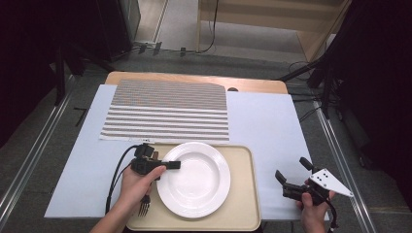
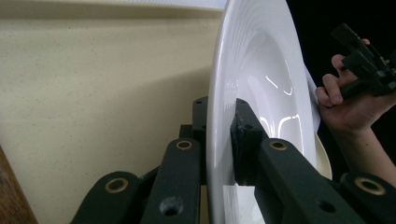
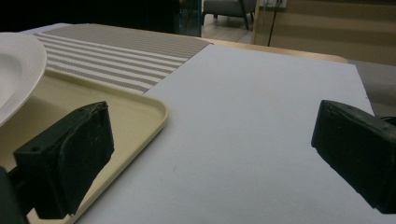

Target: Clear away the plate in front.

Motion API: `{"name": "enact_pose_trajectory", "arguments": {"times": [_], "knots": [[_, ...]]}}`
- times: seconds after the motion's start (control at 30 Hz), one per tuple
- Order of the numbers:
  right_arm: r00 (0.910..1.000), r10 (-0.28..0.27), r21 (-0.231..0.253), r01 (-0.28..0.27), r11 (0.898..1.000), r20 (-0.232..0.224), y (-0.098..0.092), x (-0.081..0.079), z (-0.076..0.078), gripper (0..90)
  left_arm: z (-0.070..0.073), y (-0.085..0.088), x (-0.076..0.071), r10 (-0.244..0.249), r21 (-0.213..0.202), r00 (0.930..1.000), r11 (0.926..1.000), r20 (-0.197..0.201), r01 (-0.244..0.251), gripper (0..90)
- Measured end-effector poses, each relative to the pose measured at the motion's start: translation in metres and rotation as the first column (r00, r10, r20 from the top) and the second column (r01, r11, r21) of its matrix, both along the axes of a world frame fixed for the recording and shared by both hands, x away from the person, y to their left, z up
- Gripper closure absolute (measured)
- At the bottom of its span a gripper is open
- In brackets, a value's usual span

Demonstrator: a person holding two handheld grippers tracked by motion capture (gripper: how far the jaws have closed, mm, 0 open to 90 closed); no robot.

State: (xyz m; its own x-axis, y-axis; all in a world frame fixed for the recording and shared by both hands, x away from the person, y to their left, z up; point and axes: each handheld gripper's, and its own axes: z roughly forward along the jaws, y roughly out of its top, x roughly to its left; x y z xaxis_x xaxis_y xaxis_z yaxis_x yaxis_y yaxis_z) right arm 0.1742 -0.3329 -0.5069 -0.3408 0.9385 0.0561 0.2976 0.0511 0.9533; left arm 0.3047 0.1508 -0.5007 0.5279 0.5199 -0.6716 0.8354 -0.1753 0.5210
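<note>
The left claw is right up close in the left gripper view, and it is clamped on the plate: one black jaw sits under the rim and one sits on top, with the white rim pinched between them. In the high view the plate sits over the tray, and the left claw bites its rim on the side away from the right hand. So the plate reaches out from that claw across the tray, toward the right claw. The plate is round, so it has no long way to it; what counts is which edge is held. In the left gripper view the plate seems tipped up off the tray, but I cannot tell how much. The right claw hangs past the tray's other edge, over the tabletop, with its jaws wide apart and nothing in them. It is near the plate but not touching it. A fork lies on the tray by the left wrist. A striped mat lies beyond the tray's far edge. I think the left claw must carry the plate, since it is the one holding on.
</note>
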Motion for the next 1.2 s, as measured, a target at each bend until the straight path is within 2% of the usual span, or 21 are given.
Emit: {"name": "enact_pose_trajectory", "arguments": {"times": [0.23, 0.33, 0.37, 0.43, 0.5, 0.57, 0.63, 0.8, 1.2], "knots": [[1.0, -0.001, 0.0, 0.001, 1.0, -0.002, 0.0, 0.0, 0.0, 0.0, 0.0, 0.0, 0.001, -0.011, 0.025, 0.9998, 0.9996, 0.016, 0.011, 80.8], [1.0, -0.001, 0.001, 0.001, 1.0, -0.003, 0.0, 0.0, 0.0, 0.0, 0.0, -0.001, 0.0, -0.005, 0.052, 0.9994, 0.9986, 0.034, 0.003, 78.4], [1.0, -0.001, 0.0, 0.001, 1.0, -0.002, 0.0, 0.0, 0.0, 0.0, 0.0, -0.001, 0.001, 0.007, 0.076, 0.9991, 0.997, 0.041, -0.01, 76.9], [1.0, -0.002, 0.001, 0.002, 1.0, -0.002, 0.0, -0.001, 0.0, 0.0, -0.001, 0.0, 0.001, -0.001, 0.074, 0.9989, 0.9972, 0.046, -0.003, 75.5], [1.0, -0.002, -0.001, 0.002, 1.0, -0.001, 0.0, -0.001, 0.0, 0.0, -0.001, 0.001, 0.002, -0.004, 0.091, 0.9982, 0.9958, 0.06, -0.002, 74.7], [1.0, -0.003, 0.001, 0.003, 1.0, -0.001, 0.0, 0.0, 0.0, 0.0, 0.002, 0.005, 0.002, 0.021, 0.089, 0.997, 0.9957, 0.074, -0.027, 69.9], [1.0, -0.004, 0.001, 0.004, 1.0, 0.0, 0.0, 0.0, 0.0, 0.0, 0.004, 0.01, 0.004, 0.041, 0.086, 0.9966, 0.9952, 0.072, -0.047, 66.7], [1.0, -0.006, 0.001, 0.006, 1.0, -0.002, 0.0, 0.0, 0.0, 0.0, 0.001, 0.012, 0.004, 0.045, 0.121, 0.9958, 0.9912, 0.08, -0.055, 68.2], [1.0, -0.005, -0.003, 0.005, 1.0, -0.001, 0.0, 0.0, 0.0, 0.0, 0.002, 0.01, 0.003, 0.045, 0.132, 0.9958, 0.9897, 0.08, -0.055, 69.8]]}}
